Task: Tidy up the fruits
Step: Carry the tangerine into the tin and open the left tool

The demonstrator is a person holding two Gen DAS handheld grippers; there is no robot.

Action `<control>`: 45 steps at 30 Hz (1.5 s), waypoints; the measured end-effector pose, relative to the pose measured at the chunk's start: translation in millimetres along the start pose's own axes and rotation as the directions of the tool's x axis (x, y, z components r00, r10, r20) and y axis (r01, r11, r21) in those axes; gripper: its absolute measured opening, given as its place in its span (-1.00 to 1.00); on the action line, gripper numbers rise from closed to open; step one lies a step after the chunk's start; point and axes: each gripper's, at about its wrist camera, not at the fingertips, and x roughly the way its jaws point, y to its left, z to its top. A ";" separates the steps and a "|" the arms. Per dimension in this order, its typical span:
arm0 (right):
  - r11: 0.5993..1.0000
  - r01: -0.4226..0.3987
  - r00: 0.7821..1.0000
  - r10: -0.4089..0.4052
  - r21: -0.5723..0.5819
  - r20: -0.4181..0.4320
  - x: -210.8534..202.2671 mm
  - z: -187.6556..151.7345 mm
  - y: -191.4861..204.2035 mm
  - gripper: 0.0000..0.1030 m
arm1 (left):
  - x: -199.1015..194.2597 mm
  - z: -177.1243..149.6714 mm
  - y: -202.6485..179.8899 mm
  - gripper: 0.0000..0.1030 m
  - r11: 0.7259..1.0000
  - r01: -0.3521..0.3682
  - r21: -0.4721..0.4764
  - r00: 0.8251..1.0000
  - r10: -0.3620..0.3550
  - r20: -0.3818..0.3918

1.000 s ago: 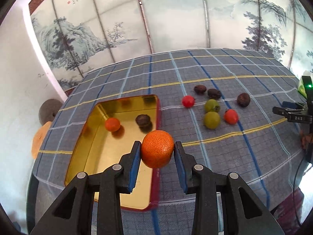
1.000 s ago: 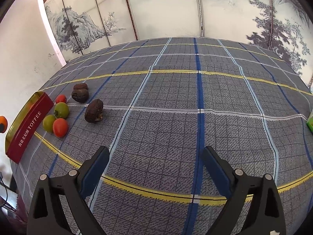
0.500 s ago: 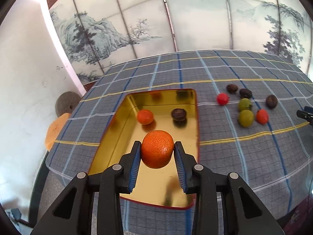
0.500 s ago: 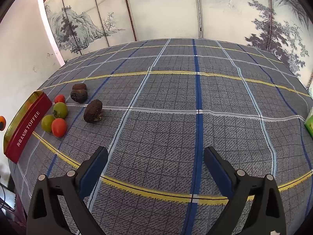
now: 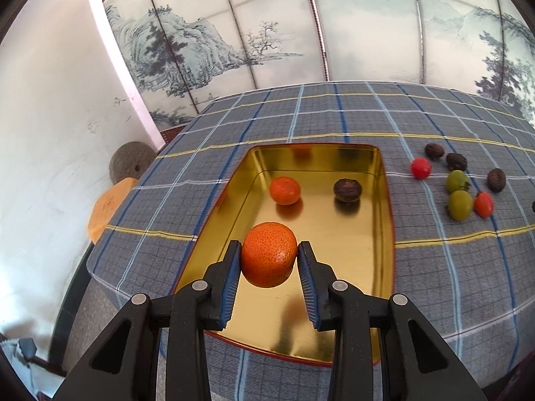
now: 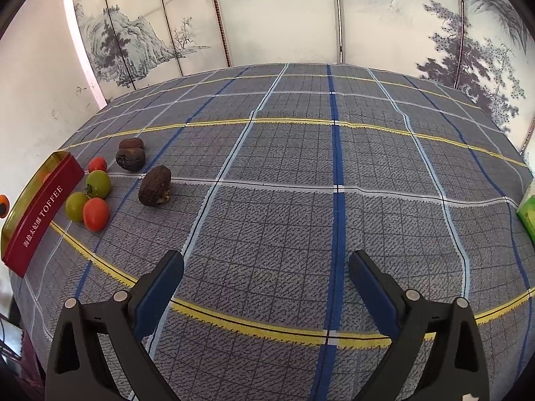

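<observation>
Orange (image 5: 268,258) pinched in left hand-held gripper (image 5: 269,260) above gold tin (image 5: 384,254) | right hand-held gripper (image 6: 266,275) wide, empty | advice: lower near floor, release gently, avoid rolling.

Left gripper (image 5: 269,260) clamped, right gripper (image 6: 266,279) agape

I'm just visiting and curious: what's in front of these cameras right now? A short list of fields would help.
Left gripper: shut on the large orange, held above the tin
Right gripper: open, nothing between its fingers
Gold tin: holds a small orange and a dark wrinkled fruit
Loose on the tablecloth: two red, two green and three dark fruits, beside the tin
</observation>
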 end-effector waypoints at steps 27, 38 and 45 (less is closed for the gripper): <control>0.999 0.040 0.995 -0.038 -0.019 0.087 -16.0 -3.2 3.6 0.91 | 66.6 10.3 18.7 -0.30 0.996 -0.087 0.001 0.994 0.087 -0.059; 0.996 0.005 0.993 0.005 -0.085 0.116 -23.9 -10.2 31.9 0.91 | 78.2 20.9 23.4 -0.30 0.993 -0.113 0.034 0.992 0.115 -0.058; 0.957 -0.204 0.964 0.233 -0.207 0.128 -40.8 2.9 84.2 0.91 | 81.9 25.1 26.1 -0.29 0.993 -0.116 0.040 0.991 0.118 -0.064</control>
